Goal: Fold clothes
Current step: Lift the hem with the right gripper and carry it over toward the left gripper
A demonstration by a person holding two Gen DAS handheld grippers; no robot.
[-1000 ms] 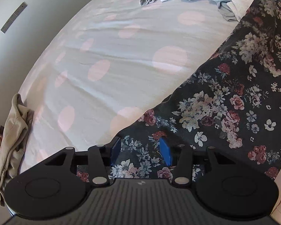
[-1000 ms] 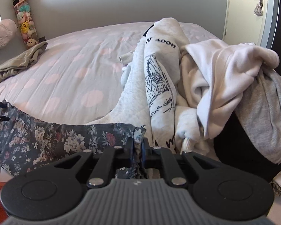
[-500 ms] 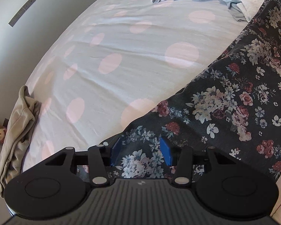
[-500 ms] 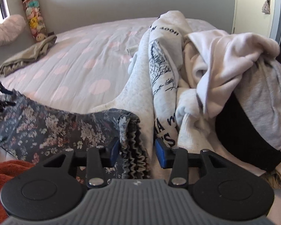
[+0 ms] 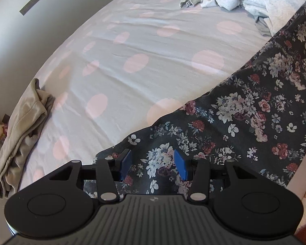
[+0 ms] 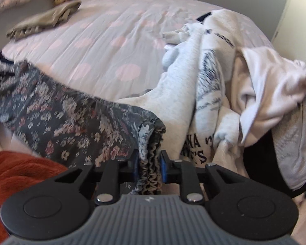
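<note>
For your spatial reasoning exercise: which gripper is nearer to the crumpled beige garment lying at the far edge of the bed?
Left. The left gripper works at the floral garment's end toward the beige garment. The right gripper, closing on its gathered waistband, sits across the bed, by the clothes pile.

The floral garment (image 5: 255, 110) is running off the right edge of the left wrist view, and its near end is disappearing under the left gripper (image 5: 153, 161), so whether the blue pads (image 5: 125, 161) are pressing it cannot be told. In the right wrist view motion blur is smearing its print (image 6: 50, 110). The right gripper (image 6: 149, 163) is closing around the gathered waistband (image 6: 150, 163), hiding its lower part. The clothes pile (image 6: 255, 94) is being cut off at the right edge.
</note>
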